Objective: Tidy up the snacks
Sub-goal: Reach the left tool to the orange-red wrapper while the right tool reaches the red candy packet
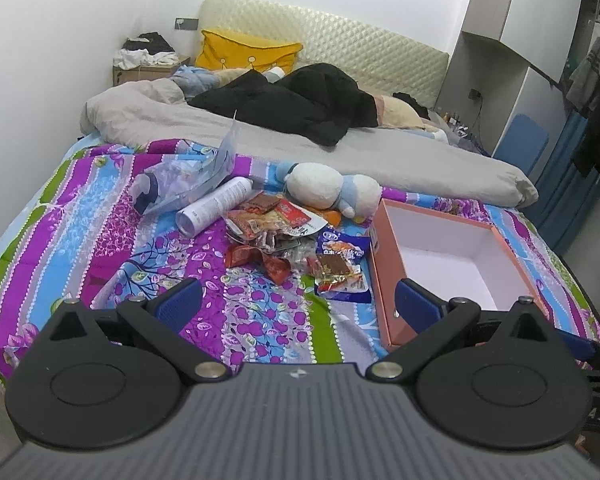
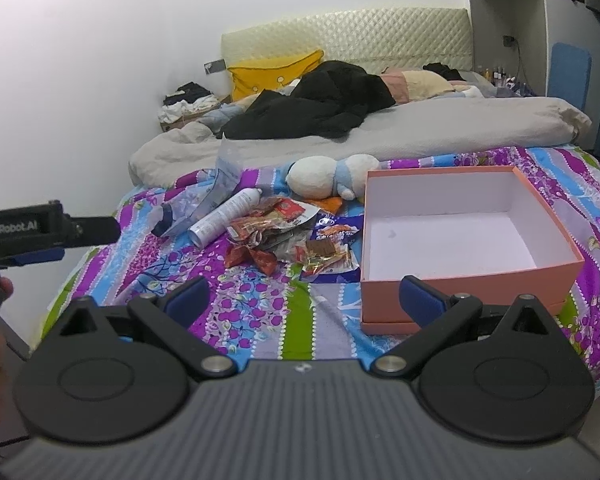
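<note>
Left claw [image 1: 298,300] and right claw [image 2: 304,294] both spread wide, empty. Hovered above floral purple bedspread [image 2: 256,312]. Crinkled snack packets [image 2: 288,244] heaped beside open pink cardboard box [image 2: 460,284].

Both wrist views bedward, shared snack pile [image 1: 288,240]

Right claw [image 2: 304,296] gapes above bedspread [image 2: 256,308], beside empty box [image 2: 460,276].

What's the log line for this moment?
left gripper open | right gripper open | snack pile on bed | pink box empty
</note>
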